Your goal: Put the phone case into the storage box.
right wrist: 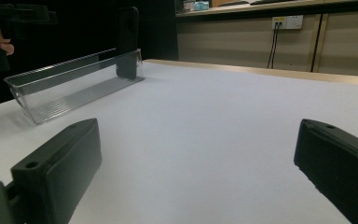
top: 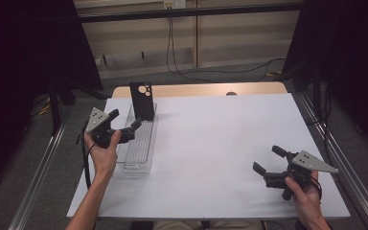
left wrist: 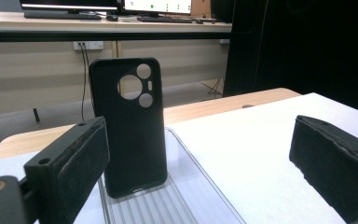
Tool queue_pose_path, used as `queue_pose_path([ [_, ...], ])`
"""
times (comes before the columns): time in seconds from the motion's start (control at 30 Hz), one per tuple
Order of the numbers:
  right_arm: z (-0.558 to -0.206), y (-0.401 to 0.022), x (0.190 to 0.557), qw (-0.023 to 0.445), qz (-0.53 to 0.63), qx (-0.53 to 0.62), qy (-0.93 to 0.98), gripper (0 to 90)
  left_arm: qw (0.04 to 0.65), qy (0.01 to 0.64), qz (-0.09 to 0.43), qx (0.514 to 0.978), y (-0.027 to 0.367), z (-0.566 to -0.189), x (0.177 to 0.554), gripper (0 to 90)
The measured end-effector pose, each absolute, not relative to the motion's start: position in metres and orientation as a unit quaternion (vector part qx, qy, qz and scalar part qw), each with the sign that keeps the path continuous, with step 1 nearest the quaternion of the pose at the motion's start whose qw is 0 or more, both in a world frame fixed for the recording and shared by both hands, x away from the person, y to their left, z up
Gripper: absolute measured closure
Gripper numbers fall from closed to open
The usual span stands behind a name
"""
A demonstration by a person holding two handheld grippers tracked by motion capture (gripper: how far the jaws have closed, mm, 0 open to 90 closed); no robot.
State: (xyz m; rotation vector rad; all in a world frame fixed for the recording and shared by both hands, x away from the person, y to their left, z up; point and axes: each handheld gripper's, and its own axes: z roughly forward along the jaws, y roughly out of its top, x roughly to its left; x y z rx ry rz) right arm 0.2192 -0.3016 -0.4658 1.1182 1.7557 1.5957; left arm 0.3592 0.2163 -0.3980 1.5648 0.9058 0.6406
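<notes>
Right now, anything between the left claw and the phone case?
Nothing. In the left gripper view, past the open left claw, there is just the ribbed floor of the clear tray up to the upright phone case.

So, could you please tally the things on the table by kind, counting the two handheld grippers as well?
Black phone case, standing upright in the tray: 1
Clear plastic tray: 1
Handheld grippers, left gripper and right gripper, both with jaws apart: 2
Total: 4
</notes>
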Motion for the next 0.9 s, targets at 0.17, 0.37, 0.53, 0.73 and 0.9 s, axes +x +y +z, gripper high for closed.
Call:
queue_pose_path([
  [0.17, -0.466, -0.301, 0.219, 0.257, 0.587, 0.412, 0.647, 0.4, 0.574, 0.382, 0.273, 0.67, 0.217, -0.401, 0.351, 4.8],
  [0.37, -0.466, -0.301, 0.22, 0.255, 0.587, 0.41, 0.65, 0.4, 0.571, 0.379, 0.275, 0.674, 0.219, -0.403, 0.341, 4.9],
  [0.53, -0.466, -0.301, 0.22, 0.256, 0.586, 0.408, 0.651, 0.4, 0.566, 0.369, 0.279, 0.682, 0.222, -0.404, 0.333, 4.9],
  [0.73, -0.466, -0.302, 0.219, 0.258, 0.583, 0.409, 0.653, 0.4, 0.577, 0.373, 0.278, 0.671, 0.225, -0.41, 0.322, 4.9],
  [0.9, -0.466, -0.302, 0.22, 0.258, 0.585, 0.41, 0.651, 0.4, 0.589, 0.376, 0.269, 0.662, 0.228, -0.415, 0.313, 4.9],
])
